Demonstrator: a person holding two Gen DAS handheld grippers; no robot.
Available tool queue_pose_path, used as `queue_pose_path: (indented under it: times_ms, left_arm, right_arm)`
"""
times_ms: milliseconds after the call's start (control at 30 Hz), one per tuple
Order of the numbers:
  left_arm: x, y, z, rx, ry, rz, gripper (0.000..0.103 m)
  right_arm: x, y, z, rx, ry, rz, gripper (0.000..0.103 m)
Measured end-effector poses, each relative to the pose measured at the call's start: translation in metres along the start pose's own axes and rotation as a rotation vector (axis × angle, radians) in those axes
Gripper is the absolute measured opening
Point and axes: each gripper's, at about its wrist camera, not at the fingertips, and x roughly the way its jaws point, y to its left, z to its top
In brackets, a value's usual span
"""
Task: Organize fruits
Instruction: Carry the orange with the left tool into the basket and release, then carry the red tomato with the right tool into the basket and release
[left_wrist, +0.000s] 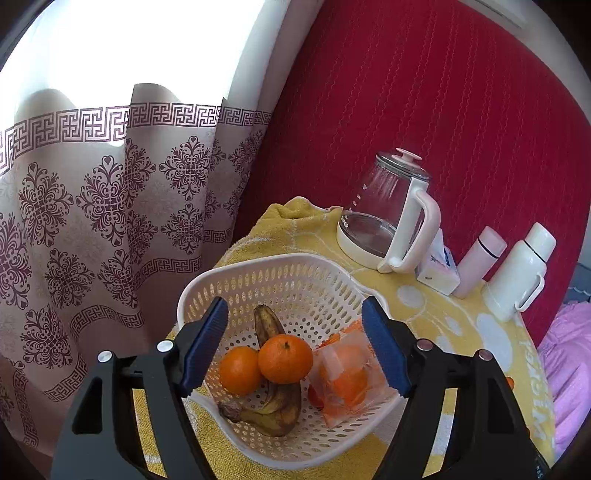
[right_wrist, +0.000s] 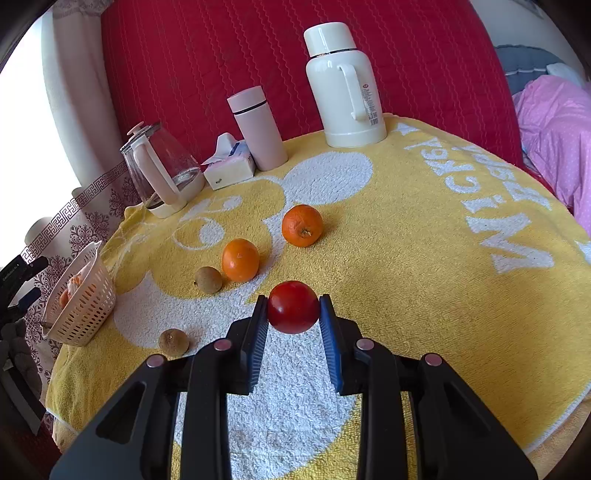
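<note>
The right gripper (right_wrist: 293, 314) pinched a red tomato (right_wrist: 293, 306) between its blue pads, nearer the camera than two loose oranges (right_wrist: 240, 259) on the yellow towel (right_wrist: 424, 258). The left gripper (left_wrist: 295, 343) hung spread wide and empty above the white perforated basket (left_wrist: 280, 288), which held two oranges (left_wrist: 285, 358), blackened bananas (left_wrist: 273, 402) and a plastic-wrapped orange (left_wrist: 345, 380).

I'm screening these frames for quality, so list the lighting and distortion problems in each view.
Left wrist view: the window is blown out to white behind the curtain, while the basket stays clearly lit. Right wrist view: even light, but the fisheye bulges the yellow towel into a dome; the red fruit is sharp.
</note>
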Motion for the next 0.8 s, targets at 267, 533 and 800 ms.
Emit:
queue_pose_path:
  times_ms: [267,533,800]
  left_arm:
    - [-0.002,0.024,0.004,-0.063,-0.023,0.07,0.077]
    - [-0.005,0.04,0.006,-0.095,-0.028,0.094,0.078]
    - [-0.007,0.049,0.006,-0.137,-0.036,0.116,0.082]
  right_arm:
    - [0.001,0.003,-0.001,-0.01,0.003,0.005,0.028]
    - [-0.002,0.017,0.0,-0.034,0.007,0.043,0.028]
    - [-0.004,0.066,0.007,-0.079,0.043,0.183,0.028]
